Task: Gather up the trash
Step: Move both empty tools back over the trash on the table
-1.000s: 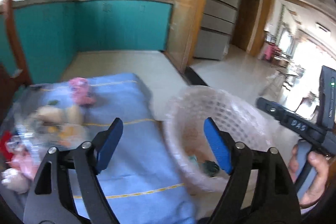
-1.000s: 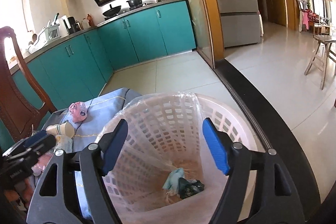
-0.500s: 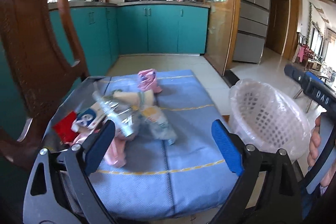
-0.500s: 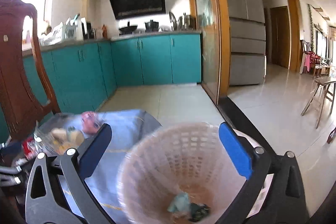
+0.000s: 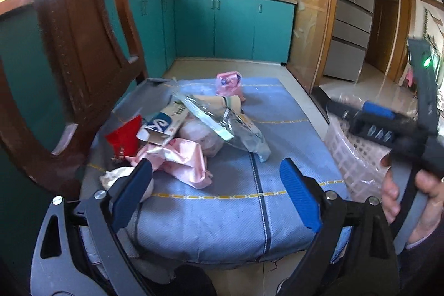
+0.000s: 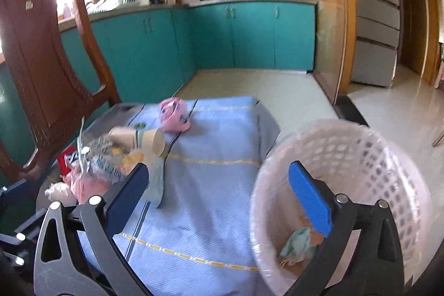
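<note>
A heap of trash (image 5: pixel 194 129) lies on the blue cloth table (image 5: pixel 249 199): a pink wrapper (image 5: pixel 180 157), a clear plastic bag (image 5: pixel 236 129), a blue-and-white carton (image 5: pixel 163 124), a red packet (image 5: pixel 125 135) and a crumpled pink bag (image 5: pixel 229 82). My left gripper (image 5: pixel 215 168) hangs open just short of the heap, nothing between its fingers. My right gripper (image 6: pixel 218 169) is wide, its jaws closing slightly with nothing between them; its right finger hangs over the white basket (image 6: pixel 347 129). Teal scraps (image 6: pixel 299 243) lie in the basket.
A brown wooden chair (image 5: pixel 77 46) stands tight against the table's left side. The basket (image 5: pixel 349 157) sits on the floor off the table's right edge. A hand (image 5: pixel 394 190) holds the right gripper's handle there. Teal cabinets (image 6: pixel 249 40) line the far wall.
Both grippers have swung left, away from the basket toward the table. The trash heap now fills the middle of the left view. The right jaws stand wider than a second ago.
</note>
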The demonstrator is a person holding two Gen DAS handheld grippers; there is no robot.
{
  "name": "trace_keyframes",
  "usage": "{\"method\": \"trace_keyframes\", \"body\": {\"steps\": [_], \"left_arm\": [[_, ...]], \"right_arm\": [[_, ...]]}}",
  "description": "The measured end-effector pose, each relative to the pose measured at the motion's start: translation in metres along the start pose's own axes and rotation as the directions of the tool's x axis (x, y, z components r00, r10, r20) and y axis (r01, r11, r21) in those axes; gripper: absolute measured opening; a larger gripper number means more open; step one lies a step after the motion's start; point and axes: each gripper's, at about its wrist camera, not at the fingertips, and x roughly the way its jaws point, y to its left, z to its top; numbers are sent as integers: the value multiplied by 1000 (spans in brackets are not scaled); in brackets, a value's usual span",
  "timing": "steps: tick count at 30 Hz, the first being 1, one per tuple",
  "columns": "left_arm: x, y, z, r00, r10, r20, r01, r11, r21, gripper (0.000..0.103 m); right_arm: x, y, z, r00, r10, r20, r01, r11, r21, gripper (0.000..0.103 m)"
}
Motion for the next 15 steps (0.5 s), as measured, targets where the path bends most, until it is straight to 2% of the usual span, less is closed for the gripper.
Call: {"method": "trace_keyframes", "body": {"steps": [1, 3, 13, 15], "left_arm": [[-4, 0, 0, 1000, 7, 6, -7, 1000, -2, 93], [-8, -1, 0, 1000, 11, 9, -11, 1000, 0, 93], [-14, -2, -14, 999, 0, -37, 0, 1000, -1, 93], [-16, -1, -15, 999, 2, -39, -3, 1000, -3, 93]], "right_arm": [[2, 3, -2, 1000, -1, -7, 1, 1000, -11, 96], [5, 11, -5, 1000, -8, -20, 7, 999, -33, 85], [-3, 12, -6, 999, 29, -27, -29, 999, -14, 66], [-5, 14, -7, 999, 24, -30, -25, 999, -24, 55]]}}
